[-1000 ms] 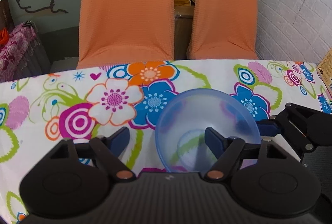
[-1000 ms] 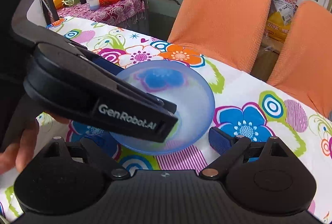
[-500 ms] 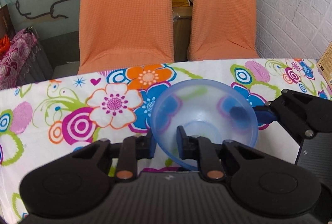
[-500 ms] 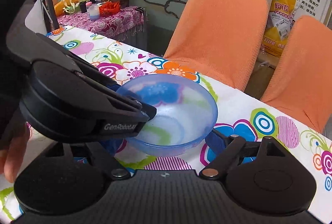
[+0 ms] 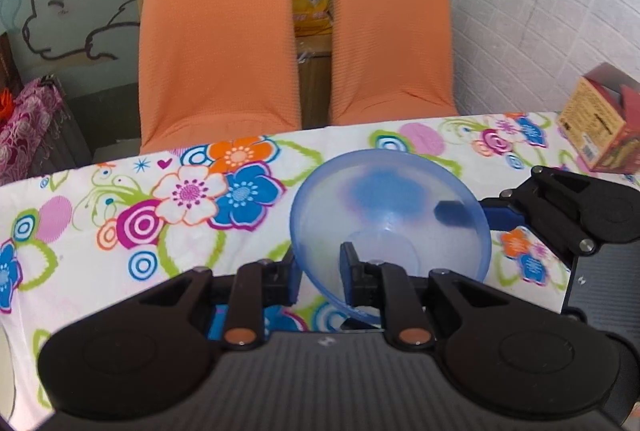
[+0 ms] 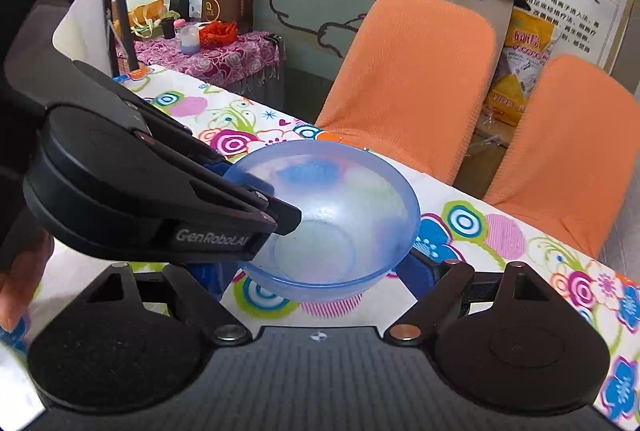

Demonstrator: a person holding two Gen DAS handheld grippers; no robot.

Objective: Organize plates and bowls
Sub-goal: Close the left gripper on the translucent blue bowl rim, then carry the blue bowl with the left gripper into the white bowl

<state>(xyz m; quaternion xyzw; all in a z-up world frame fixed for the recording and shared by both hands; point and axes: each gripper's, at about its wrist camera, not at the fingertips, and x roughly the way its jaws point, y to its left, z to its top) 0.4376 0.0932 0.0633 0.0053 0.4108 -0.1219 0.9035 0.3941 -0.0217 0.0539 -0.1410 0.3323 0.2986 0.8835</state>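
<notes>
Looking past my left gripper [image 5: 318, 277], I see flowered tablecloth [image 5: 120, 271] bare to its left, and the far table edge close ahead with two orange chairs [image 5: 216, 43] behind. Its fingers are pinched on the near rim of the blue bowl [image 5: 390, 207], one inside, one outside. My right gripper [image 6: 316, 271] is spread wide, straddling the bowl's base; contact unclear.

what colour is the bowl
Translucent pale blue bowl, clearest in the right wrist view.
</notes>
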